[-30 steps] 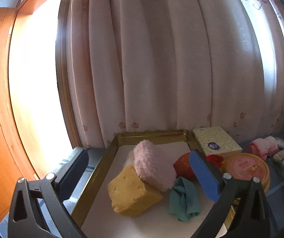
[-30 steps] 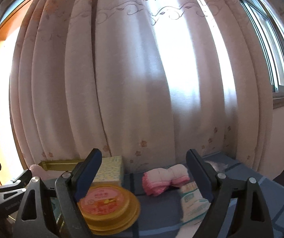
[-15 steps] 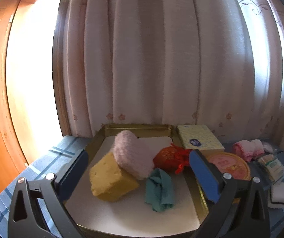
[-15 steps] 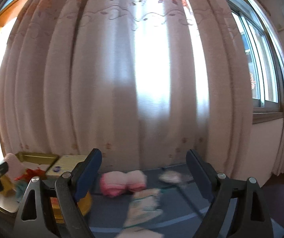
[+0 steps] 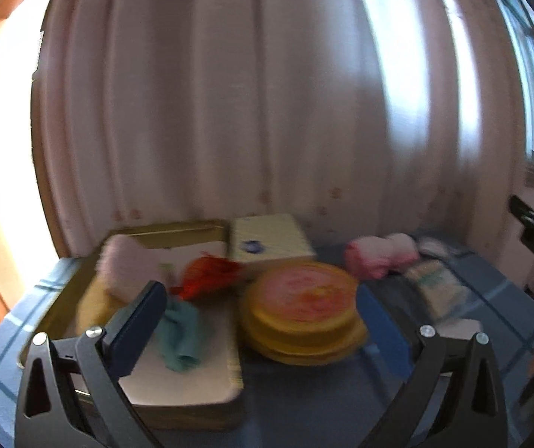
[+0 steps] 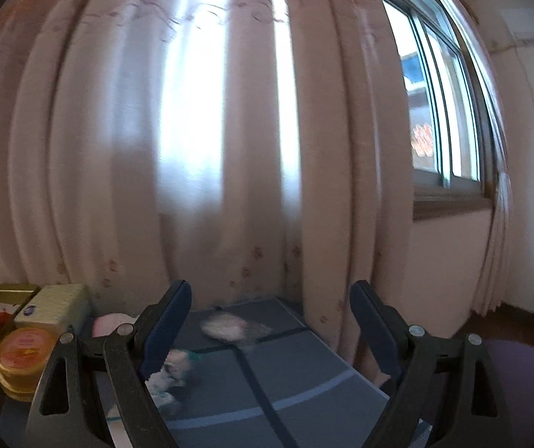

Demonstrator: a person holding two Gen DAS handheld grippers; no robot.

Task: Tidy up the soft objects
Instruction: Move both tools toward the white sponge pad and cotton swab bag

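Note:
In the blurred left wrist view a gold tray [image 5: 177, 228] holds a yellow sponge [image 5: 93, 306], a pink fluffy piece [image 5: 129, 268], a red-orange pouch [image 5: 207, 274] and a teal cloth [image 5: 181, 332]. A pink rolled cloth [image 5: 375, 257] and a white packet [image 5: 435, 287] lie on the blue table to the right. My left gripper [image 5: 267, 332] is open and empty, above the tray's right side. My right gripper [image 6: 270, 330] is open and empty over the table's right part, near a whitish soft item [image 6: 226, 326].
A round yellow tin with a pink lid [image 5: 300, 310] stands right of the tray, also in the right wrist view [image 6: 24, 362]. A pale yellow tissue box [image 5: 267, 240] sits behind it. Curtains hang behind the table. The table's right edge [image 6: 364, 377] drops off toward a purple seat [image 6: 521, 369].
Both views have swung to the right. The tray has shifted left in the left wrist view, and the window and table edge have come into the right wrist view. Both grippers stay open.

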